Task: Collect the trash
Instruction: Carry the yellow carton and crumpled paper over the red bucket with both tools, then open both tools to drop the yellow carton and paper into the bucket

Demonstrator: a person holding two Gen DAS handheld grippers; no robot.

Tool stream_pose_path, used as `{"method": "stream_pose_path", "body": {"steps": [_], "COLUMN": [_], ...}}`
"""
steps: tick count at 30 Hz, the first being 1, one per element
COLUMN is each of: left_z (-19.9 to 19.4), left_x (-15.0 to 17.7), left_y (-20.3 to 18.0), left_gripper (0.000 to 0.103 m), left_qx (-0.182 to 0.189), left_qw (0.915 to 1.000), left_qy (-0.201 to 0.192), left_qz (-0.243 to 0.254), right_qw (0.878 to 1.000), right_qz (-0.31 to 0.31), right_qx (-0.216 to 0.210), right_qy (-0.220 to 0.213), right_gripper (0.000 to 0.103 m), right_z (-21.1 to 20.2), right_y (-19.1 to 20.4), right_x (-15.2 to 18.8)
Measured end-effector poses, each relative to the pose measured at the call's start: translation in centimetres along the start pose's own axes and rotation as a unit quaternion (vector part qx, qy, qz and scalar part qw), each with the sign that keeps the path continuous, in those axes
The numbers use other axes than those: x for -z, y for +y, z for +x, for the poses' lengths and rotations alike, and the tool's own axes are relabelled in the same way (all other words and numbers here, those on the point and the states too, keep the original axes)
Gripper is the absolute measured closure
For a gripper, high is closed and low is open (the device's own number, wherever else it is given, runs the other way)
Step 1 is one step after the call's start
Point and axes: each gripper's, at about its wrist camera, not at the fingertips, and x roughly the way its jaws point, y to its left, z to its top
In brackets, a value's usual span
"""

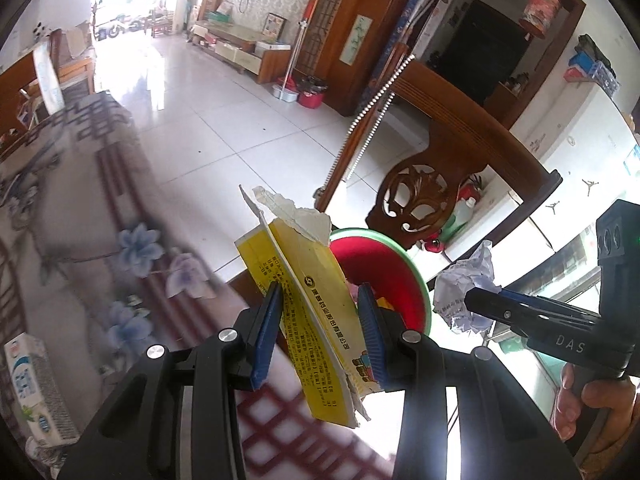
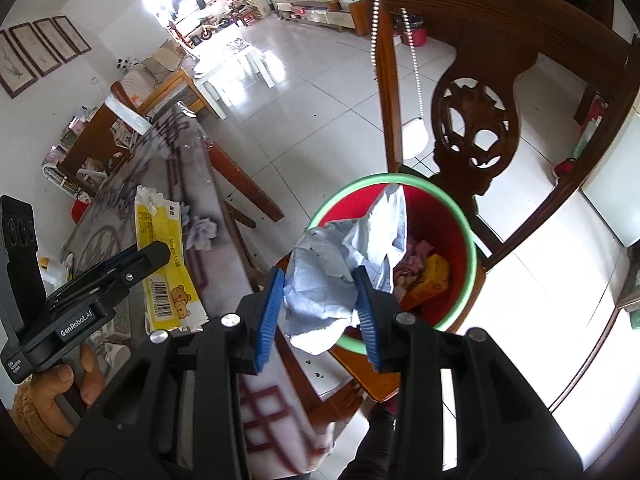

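Note:
In the left wrist view my left gripper [image 1: 320,312] is shut on a torn yellow carton [image 1: 308,276], held upright at the table's edge. Just behind it is a red bin with a green rim [image 1: 416,276]. My right gripper [image 2: 320,296] is shut on a crumpled ball of white paper [image 2: 320,284], which hangs over the near rim of the bin [image 2: 472,248]. A yellow box and pink scraps lie inside the bin. The left wrist view shows the right gripper [image 1: 474,300] with the paper ball [image 1: 466,284]. The right wrist view shows the left gripper [image 2: 156,254] with the carton [image 2: 160,236].
A table with a floral cloth [image 1: 80,240] runs along the left, and a toothpaste box [image 1: 32,388] lies on it near me. A carved wooden chair [image 2: 476,132] stands right behind the bin. White tiled floor stretches beyond. A hand [image 1: 600,404] holds the right gripper's handle.

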Motion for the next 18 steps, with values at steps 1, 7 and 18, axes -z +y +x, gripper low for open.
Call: {"method": "stream_pose_path", "body": {"steps": [1, 7, 18], "left_z": [0.3, 2.1, 5.2], "left_x": [-0.2, -0.8, -2.1], "left_y": [-0.3, -2.0, -4.8], "left_gripper": [0.067, 0.067, 0.066], "left_qx": [0.001, -0.001, 0.006], "left_qw": [1.0000, 0.9999, 0.9995], "left_qy": [0.002, 0.013, 0.031], "left_qz": [0.000, 0.002, 0.005], "right_qw": [1.000, 1.000, 1.000], "right_qz": [0.001, 0.004, 0.000], "right_qx": [0.000, -0.005, -0.017], "right_qy": [0.001, 0.005, 0.006], "right_gripper": [0.067, 0.067, 0.067], "right_z": [0.0, 0.2, 0.5], "right_y": [-0.3, -2.2, -4.4], "right_x": [-0.2, -0.9, -2.4]}}
